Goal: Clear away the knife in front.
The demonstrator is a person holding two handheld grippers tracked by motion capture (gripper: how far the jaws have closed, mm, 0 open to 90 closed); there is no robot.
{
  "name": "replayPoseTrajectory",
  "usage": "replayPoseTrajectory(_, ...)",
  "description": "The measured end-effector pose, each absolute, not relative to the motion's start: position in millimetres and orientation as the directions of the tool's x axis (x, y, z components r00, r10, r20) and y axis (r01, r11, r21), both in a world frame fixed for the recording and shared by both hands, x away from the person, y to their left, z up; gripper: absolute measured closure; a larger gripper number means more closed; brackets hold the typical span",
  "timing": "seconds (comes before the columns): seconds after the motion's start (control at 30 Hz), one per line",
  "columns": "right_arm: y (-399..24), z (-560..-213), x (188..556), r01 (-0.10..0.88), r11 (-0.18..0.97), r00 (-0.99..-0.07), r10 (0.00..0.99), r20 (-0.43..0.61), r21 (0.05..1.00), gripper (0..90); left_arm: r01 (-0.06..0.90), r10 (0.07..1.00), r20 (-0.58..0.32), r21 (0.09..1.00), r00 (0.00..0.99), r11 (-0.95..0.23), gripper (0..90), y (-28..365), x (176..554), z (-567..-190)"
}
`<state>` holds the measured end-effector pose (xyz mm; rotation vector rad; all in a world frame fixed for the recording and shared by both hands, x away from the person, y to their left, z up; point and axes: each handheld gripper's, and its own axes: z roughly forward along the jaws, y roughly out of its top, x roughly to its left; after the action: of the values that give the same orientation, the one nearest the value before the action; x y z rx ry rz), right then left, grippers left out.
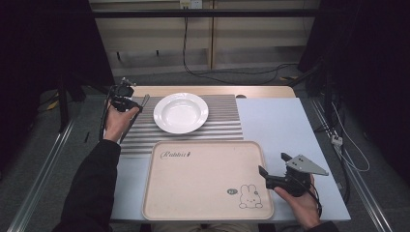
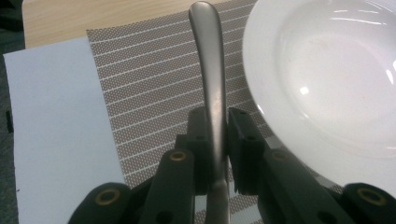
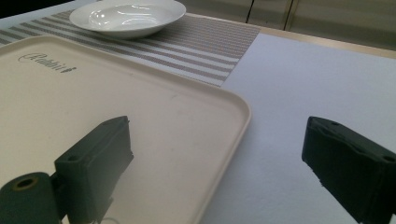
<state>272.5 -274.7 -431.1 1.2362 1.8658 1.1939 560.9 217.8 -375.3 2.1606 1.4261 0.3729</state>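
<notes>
While the metal utensil handle (image 2: 211, 70) stands clamped between the narrow jaws of the left claw (image 2: 215, 135), we find it at the far left of the table, over the striped placemat (image 2: 154, 88) just left of the white plate (image 2: 327, 70). We judge the grip on the handle suits setting it beside the plate; its working end is hidden. Our right claw (image 3: 215, 158) hangs wide and empty over the near right edge of the beige tray (image 3: 140, 116). We count one utensil, one plate, one tray, one placemat.

the bare tray (image 1: 193, 183) lies open to a reach; beyond it the bowl (image 1: 181, 112) blocks the mat (image 1: 222, 125) middle.
</notes>
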Motion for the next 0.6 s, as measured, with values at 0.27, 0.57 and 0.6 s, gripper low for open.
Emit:
replayPoseTrajectory(0.27, -275, -431, 273, 0.386, 0.165, -0.392, 0.920, -0.001, 0.908, 8.0, 0.750, 0.902, -0.043, 0.574, 0.429, -0.330, 79.8, 213, 545, -367)
replayPoseTrajectory(0.57, -274, -431, 273, 0.387, 0.166, -0.391, 0.920, -0.002, 0.907, 8.0, 0.724, 0.880, -0.051, 0.592, 0.472, -0.354, 79.9, 203, 522, -367)
replayPoseTrajectory(0.6, -274, -431, 273, 0.387, 0.166, -0.391, 0.920, -0.002, 0.907, 8.0, 0.720, 0.875, -0.051, 0.592, 0.482, -0.362, 79.8, 201, 519, -367)
